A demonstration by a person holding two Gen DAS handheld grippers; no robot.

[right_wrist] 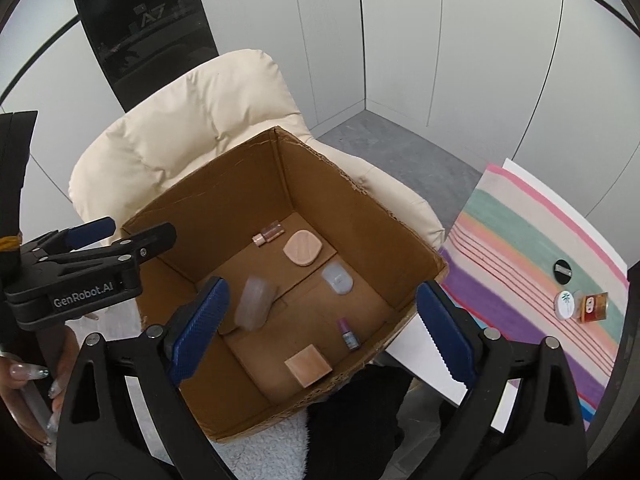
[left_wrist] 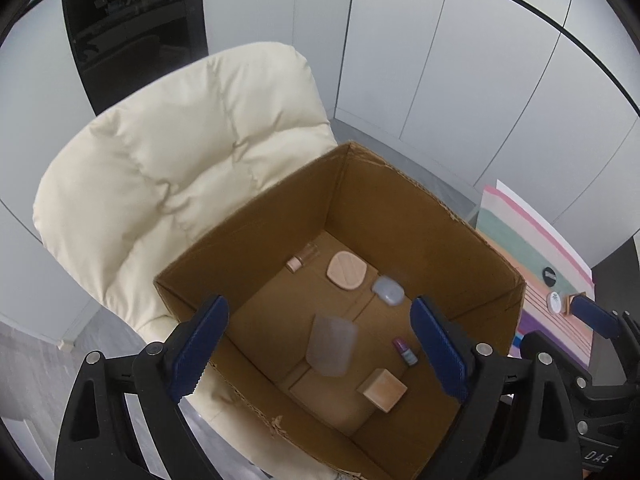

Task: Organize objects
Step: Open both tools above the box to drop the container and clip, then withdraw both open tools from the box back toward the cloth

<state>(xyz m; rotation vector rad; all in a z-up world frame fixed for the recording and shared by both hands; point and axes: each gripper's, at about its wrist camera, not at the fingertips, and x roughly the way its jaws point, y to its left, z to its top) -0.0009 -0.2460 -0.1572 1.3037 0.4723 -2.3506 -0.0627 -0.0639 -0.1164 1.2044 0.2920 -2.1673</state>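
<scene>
Both grippers hang over an open cardboard box (right_wrist: 360,216) and point down into it. The left gripper (left_wrist: 320,348) has its blue jaws spread wide with nothing pressed between them; so does the right gripper (right_wrist: 320,328).

A frosted translucent case (left_wrist: 331,345), blurred, shows between the open jaws over the middle of the box floor, touched by neither pad.

On the box floor, nearest the near wall, lies a wooden block (right_wrist: 308,365). Just beyond it, towards the right wall, is a small bottle (right_wrist: 348,334). The middle of the floor is bare cardboard with room to spare. Farther in sit a pale blue case (right_wrist: 338,278), a flat peach pad (right_wrist: 302,253) and, near the far left corner, a small jar (right_wrist: 267,235) on its side.

The box rests on a cream cushion (left_wrist: 168,168). To the right, a striped cloth (right_wrist: 520,240) carries a black disc (right_wrist: 563,269), a white lid (right_wrist: 565,305) and an amber jar (right_wrist: 594,306) near its right edge.
</scene>
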